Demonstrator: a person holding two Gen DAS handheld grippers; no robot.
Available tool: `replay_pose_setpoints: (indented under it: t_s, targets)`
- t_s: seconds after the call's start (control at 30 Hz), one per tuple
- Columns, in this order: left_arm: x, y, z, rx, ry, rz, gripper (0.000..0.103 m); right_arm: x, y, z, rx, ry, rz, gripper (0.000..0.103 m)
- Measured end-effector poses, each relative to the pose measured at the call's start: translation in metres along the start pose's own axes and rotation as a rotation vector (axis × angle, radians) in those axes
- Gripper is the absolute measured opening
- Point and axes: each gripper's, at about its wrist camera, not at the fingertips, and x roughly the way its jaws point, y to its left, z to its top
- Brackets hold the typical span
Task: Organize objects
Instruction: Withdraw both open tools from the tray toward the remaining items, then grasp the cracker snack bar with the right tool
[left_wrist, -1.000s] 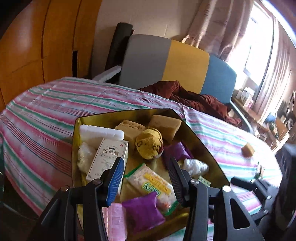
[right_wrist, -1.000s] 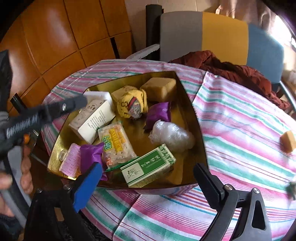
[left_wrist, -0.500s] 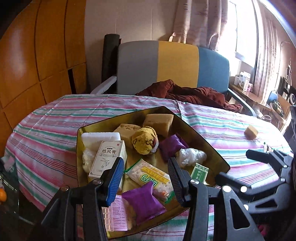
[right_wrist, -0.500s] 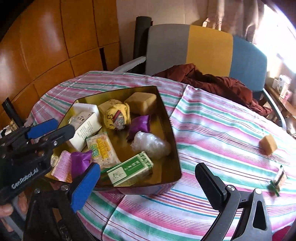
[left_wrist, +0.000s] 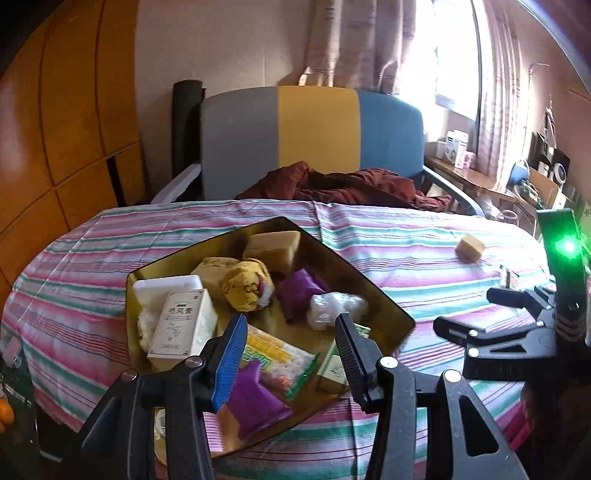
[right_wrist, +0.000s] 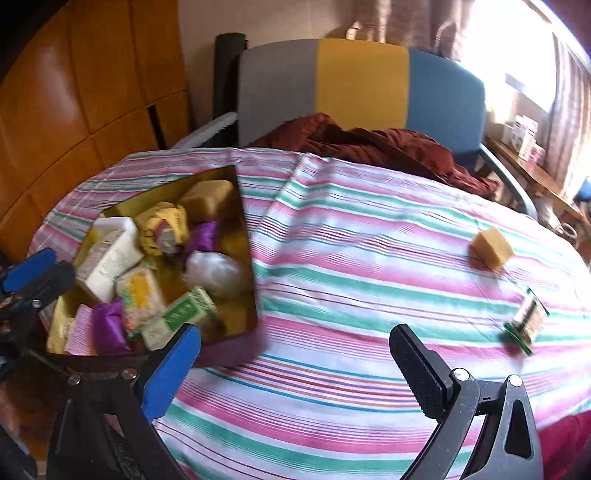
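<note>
Gold tray (left_wrist: 369, 286) packed with small packets near the table's (right_wrist: 369, 258) left edge, yellow block (right_wrist: 491, 246) and green packet (right_wrist: 526, 320) toward its right edge, left gripper (left_wrist: 290, 352) part-open and empty over the tray, right gripper (right_wrist: 295, 369) wide and empty over bare striped cloth

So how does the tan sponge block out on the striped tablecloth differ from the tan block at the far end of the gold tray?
The loose tan sponge block sits alone on the striped tablecloth, and looks smaller. The tan block in the gold tray lies inside the gold tray, crowded beside other items. Both are tan and blocky.
</note>
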Motion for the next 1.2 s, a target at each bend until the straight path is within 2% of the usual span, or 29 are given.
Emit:
replay_pose_setpoints:
  t_s: [0.3,0.57,0.77,0.93,1.03,1.1,1.2]
  targets:
    - [0.001,-0.035,0.003,0.086,0.010,-0.066,0.050,-0.004,-0.069,0.001,0.092,0.018,-0.111,0.103]
    - [0.007,-0.069,0.004,0.162,0.028,-0.147,0.050,-0.012,-0.159,-0.006,0.252,0.056,-0.240,0.103]
    - [0.014,-0.087,0.003,0.199,0.048,-0.176,0.050,-0.018,-0.222,-0.014,0.372,0.112,-0.339,0.103]
    - [0.021,-0.105,0.005,0.244,0.065,-0.214,0.050,-0.021,-0.257,-0.018,0.444,0.145,-0.373,0.103]
    - [0.024,-0.115,0.005,0.255,0.078,-0.237,0.050,-0.011,-0.268,-0.016,0.455,0.187,-0.358,0.103]
    - [0.024,-0.119,0.005,0.258,0.080,-0.249,0.050,-0.004,-0.270,-0.014,0.448,0.202,-0.384,0.103]
    - [0.030,-0.124,0.005,0.260,0.098,-0.255,0.050,0.009,-0.284,-0.007,0.508,0.212,-0.381,0.103]
